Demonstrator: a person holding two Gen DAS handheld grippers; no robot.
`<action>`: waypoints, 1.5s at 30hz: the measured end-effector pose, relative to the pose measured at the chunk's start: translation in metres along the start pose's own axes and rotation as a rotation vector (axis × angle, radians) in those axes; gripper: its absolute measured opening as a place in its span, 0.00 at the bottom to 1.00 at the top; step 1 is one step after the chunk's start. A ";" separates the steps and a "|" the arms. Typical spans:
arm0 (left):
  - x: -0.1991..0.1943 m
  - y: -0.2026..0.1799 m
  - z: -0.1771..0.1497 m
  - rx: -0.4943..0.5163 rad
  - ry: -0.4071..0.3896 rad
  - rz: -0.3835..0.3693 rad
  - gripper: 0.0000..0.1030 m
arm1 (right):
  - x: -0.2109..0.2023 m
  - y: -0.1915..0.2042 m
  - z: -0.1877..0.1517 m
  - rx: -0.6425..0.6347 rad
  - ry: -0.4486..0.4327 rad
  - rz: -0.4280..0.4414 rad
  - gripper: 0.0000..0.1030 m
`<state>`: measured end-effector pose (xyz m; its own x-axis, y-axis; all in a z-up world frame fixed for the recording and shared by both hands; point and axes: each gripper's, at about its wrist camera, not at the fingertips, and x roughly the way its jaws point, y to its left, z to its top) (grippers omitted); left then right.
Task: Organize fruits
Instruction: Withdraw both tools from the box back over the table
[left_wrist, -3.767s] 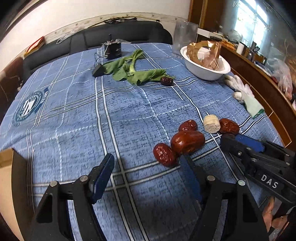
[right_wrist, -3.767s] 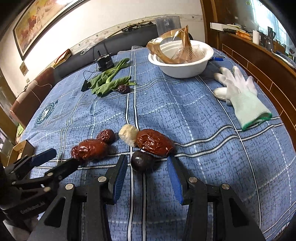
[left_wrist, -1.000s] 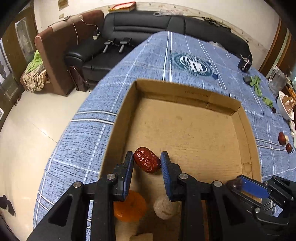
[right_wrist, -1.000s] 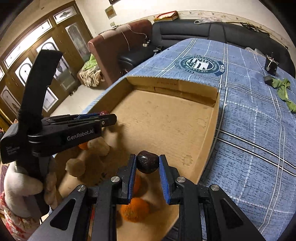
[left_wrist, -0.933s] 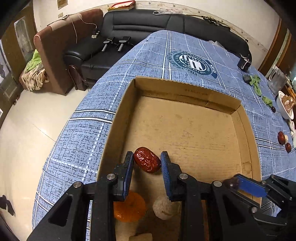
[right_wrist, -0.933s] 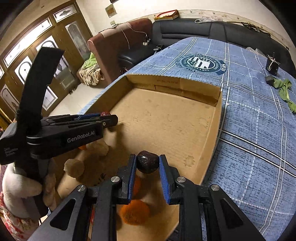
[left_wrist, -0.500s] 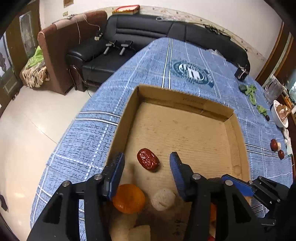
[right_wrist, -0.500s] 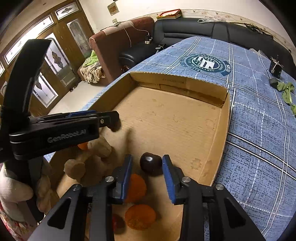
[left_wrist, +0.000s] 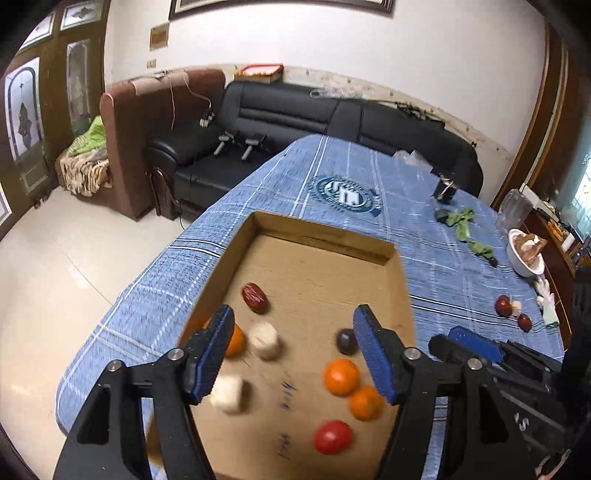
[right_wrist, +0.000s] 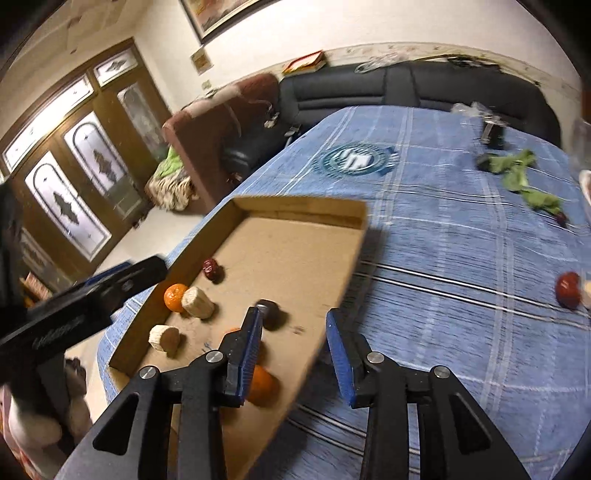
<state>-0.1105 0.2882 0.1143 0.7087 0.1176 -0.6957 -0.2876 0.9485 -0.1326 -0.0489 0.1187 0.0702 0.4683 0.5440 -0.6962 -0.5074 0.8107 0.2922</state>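
Note:
A shallow cardboard box (left_wrist: 325, 236) (right_wrist: 295, 206) lies on the blue checked tablecloth. In it lie a red date (left_wrist: 254, 297) (right_wrist: 211, 268), a dark round fruit (left_wrist: 346, 341) (right_wrist: 269, 311), oranges (left_wrist: 341, 376) (right_wrist: 176, 296), pale chunks (left_wrist: 263, 339) (right_wrist: 198, 302) and a red fruit (left_wrist: 332, 436). My left gripper (left_wrist: 295, 350) is open and empty above the box. My right gripper (right_wrist: 293, 347) is open and empty over the box's right wall. More dates (left_wrist: 502, 305) (right_wrist: 567, 288) lie on the cloth far right.
Green leaves (left_wrist: 466, 225) (right_wrist: 521, 173), a black clip (left_wrist: 445, 188) and a white bowl (left_wrist: 524, 258) sit at the table's far end. A white glove (left_wrist: 546, 295) lies by the right edge. A black sofa (left_wrist: 332, 122) stands behind the table.
Both grippers have let go of their fruits, opened wide and pulled up and back. The red date and the dark fruit now lie in the box.

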 end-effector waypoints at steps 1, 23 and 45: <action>-0.004 -0.006 -0.003 0.007 -0.007 0.006 0.66 | -0.006 -0.005 -0.003 0.008 -0.010 -0.012 0.41; -0.024 -0.154 -0.042 0.317 -0.041 -0.005 0.76 | -0.086 -0.130 -0.052 0.214 -0.092 -0.147 0.41; 0.015 -0.172 -0.061 0.338 0.083 -0.092 0.76 | -0.129 -0.270 -0.057 0.439 -0.148 -0.355 0.41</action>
<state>-0.0896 0.1087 0.0842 0.6630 0.0165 -0.7484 0.0136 0.9993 0.0341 -0.0140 -0.1831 0.0436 0.6671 0.2214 -0.7113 0.0316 0.9455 0.3240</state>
